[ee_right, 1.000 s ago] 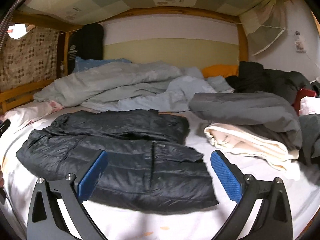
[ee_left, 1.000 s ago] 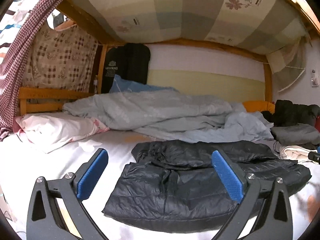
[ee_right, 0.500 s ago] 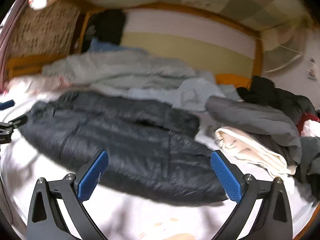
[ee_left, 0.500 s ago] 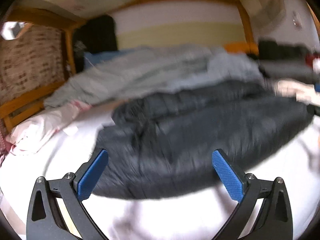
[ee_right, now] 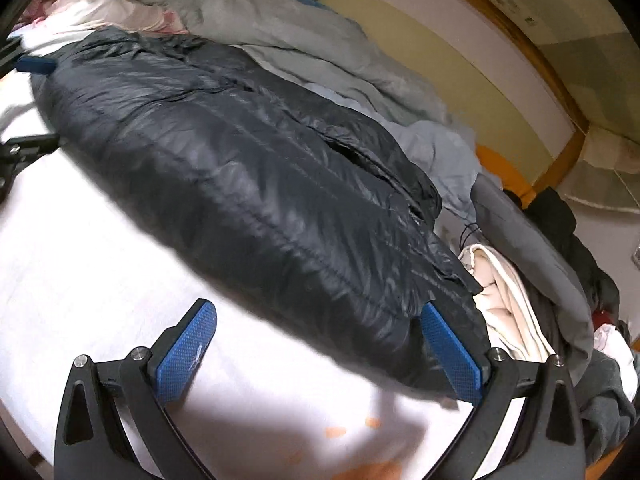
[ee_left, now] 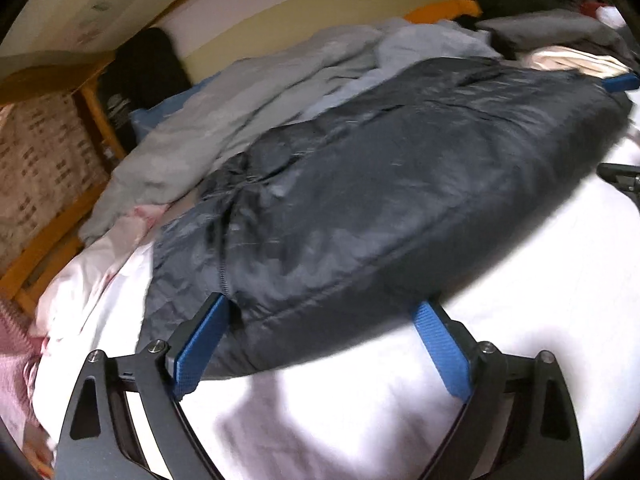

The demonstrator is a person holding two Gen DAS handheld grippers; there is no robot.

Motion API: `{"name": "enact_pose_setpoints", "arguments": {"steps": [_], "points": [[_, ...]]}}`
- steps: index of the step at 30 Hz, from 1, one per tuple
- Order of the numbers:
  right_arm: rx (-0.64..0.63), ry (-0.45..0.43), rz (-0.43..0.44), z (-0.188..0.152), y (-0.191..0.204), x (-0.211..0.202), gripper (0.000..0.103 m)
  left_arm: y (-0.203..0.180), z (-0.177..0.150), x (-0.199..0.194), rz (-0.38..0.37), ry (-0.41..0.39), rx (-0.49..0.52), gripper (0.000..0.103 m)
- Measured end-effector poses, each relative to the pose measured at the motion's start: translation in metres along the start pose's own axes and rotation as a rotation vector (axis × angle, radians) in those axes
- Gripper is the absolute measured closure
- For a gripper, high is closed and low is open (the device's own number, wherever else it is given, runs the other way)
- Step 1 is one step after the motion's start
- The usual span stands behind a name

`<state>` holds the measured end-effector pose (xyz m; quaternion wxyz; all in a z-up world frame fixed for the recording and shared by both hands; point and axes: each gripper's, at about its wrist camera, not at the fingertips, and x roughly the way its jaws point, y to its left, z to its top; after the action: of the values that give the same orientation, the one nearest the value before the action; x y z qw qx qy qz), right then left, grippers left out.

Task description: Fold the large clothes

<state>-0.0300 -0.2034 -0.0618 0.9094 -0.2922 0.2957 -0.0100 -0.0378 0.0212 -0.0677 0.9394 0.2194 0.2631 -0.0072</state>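
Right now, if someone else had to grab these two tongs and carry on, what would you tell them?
Left tongs: open, jaws have just been closing a little, straddling the near hem of the dark puffer jacket at its zipper end; not gripping yet.
Right tongs: open at the jacket's other near corner, one pad against the hem, nothing clamped.
The jacket lies spread flat on the white sheet, with a grey duvet behind it and a pile of other clothes beside it.
Done: both tongs brought to the hem.
Left: pinch both corners, fold the jacket over.
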Motion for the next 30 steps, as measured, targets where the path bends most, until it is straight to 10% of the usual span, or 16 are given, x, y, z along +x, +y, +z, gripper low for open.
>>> {"name": "enact_pose_setpoints", "arguments": {"steps": [7, 9, 12, 16, 30], "points": [[0.089, 0.061, -0.041, -0.002, -0.028, 0.021, 0.002, 0.024, 0.004, 0.026, 0.106, 0.023, -0.095, 0.034], [0.117, 0.068, -0.031, -0.004, -0.032, 0.022, 0.017, 0.027, 0.003, 0.03, 0.102, 0.037, -0.097, 0.074], [0.127, 0.079, -0.081, -0.008, -0.033, 0.024, 0.054, 0.023, 0.003, 0.03, 0.117, 0.021, -0.068, 0.09], [0.155, 0.033, -0.078, -0.004, -0.034, 0.007, 0.082, 0.028, 0.008, 0.013, 0.125, -0.044, -0.08, 0.092], [0.277, -0.069, 0.024, -0.019, -0.046, -0.126, 0.084, 0.082, 0.009, -0.094, 0.019, -0.038, -0.259, 0.092]]}}
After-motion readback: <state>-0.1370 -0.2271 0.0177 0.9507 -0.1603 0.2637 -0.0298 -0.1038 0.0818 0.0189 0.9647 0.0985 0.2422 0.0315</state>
